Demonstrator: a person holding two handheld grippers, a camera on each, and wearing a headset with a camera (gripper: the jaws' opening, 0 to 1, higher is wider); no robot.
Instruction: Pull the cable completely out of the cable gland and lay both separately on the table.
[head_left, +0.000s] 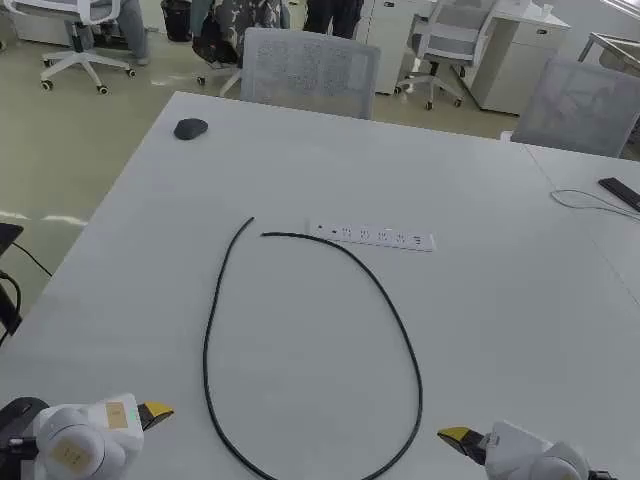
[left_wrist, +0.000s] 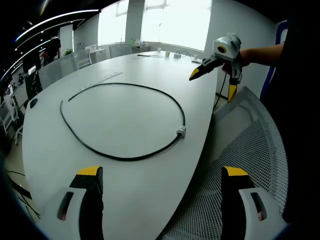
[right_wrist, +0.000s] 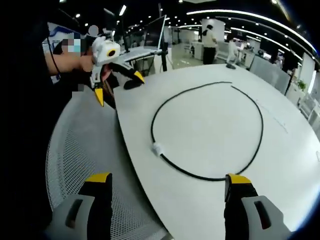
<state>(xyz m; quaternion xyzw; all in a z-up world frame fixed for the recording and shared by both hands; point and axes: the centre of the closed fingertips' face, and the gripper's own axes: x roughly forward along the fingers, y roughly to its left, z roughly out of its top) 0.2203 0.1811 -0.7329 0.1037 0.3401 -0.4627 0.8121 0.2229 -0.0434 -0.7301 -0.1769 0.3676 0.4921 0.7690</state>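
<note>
Broad white table carries a long thin black cable in a slack open loop; it looks light and limp. A small white plastic cable gland sits on the loop's near side, probably hard and slippery: pinch its body, and grip the cable just beside it. Left gripper and right gripper are both spread wide and empty

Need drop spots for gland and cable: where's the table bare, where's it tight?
Bare: inside the cable loop; the table right of the loop, nearer than the power strip; the left side between loop and mouse. Tight: the near edge, where the cable gland sits between the open left gripper and right gripper.
</note>
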